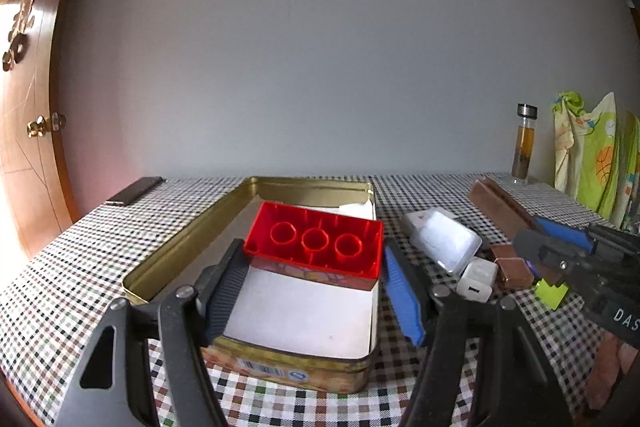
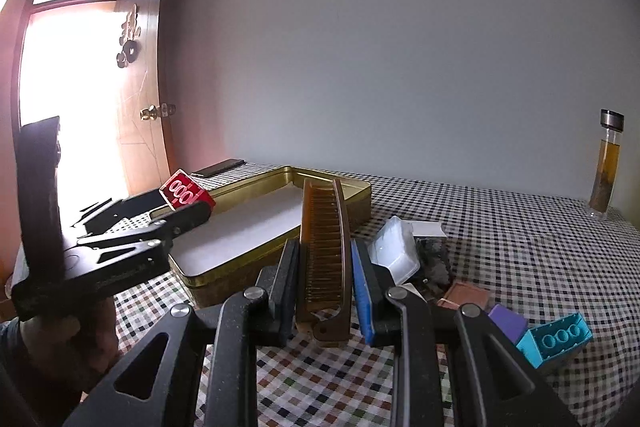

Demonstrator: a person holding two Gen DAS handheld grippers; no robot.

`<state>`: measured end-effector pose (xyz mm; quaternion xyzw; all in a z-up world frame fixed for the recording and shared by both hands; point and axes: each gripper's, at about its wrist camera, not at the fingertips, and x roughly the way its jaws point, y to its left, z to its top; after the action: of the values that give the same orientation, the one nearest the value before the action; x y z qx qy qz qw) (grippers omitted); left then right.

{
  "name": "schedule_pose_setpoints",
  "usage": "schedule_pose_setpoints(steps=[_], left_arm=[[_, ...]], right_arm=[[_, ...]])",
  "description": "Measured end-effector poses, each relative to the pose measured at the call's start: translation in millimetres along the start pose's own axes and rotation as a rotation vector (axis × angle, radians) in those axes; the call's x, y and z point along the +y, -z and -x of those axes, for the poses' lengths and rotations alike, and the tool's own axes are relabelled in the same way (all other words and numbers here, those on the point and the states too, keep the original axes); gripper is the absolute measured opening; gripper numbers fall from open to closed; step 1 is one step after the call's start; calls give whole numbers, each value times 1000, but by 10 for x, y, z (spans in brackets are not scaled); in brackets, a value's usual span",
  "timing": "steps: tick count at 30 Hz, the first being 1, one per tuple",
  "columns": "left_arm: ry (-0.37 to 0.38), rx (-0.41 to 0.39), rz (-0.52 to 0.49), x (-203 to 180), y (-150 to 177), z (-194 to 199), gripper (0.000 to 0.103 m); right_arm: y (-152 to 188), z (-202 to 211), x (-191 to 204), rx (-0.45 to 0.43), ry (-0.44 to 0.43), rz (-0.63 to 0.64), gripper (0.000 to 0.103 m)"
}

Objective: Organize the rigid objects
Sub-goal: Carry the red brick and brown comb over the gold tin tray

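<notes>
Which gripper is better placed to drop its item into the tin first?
Left: the left gripper holds the red brick directly over the open tin, while the right gripper, gripping the comb, sits beside it.

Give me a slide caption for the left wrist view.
Left tool holds a red building brick over the open gold tin on a checkered tablecloth.

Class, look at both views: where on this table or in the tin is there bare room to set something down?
Free: the white liner of the tin in front of the red brick, and the checked cloth between the clutter and the bottle. Crowded: right of the tin, around the clear case and white charger.
</notes>
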<state>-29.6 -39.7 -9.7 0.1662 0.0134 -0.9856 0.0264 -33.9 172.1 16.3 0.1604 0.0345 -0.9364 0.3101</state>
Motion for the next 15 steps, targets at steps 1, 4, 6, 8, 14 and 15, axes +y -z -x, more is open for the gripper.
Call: schedule_pose_setpoints(steps=[1,4,6,8,14,15], left_arm=[[4,4,3,3,-5,-8,67],[14,14,13,18,-31,-28,67],[23,19,20,26,-50,-42,67],[28,23,23,28,-61,-53,67],[-4,6,-7,16,-96,-88,67],[-6,6,-8,20,-100,-100,67]], right_arm=[[-6,-7,10,-1,-5,-2,27],[-45,-35,75,-11,-13,6,27],[-69,-67,138,-27,-1,36,27],[-91,-131,149,-21,-10,31,27],[-114,-190,176,-28,-15,25,27],[-119,-200,175,-28,-15,25,27]])
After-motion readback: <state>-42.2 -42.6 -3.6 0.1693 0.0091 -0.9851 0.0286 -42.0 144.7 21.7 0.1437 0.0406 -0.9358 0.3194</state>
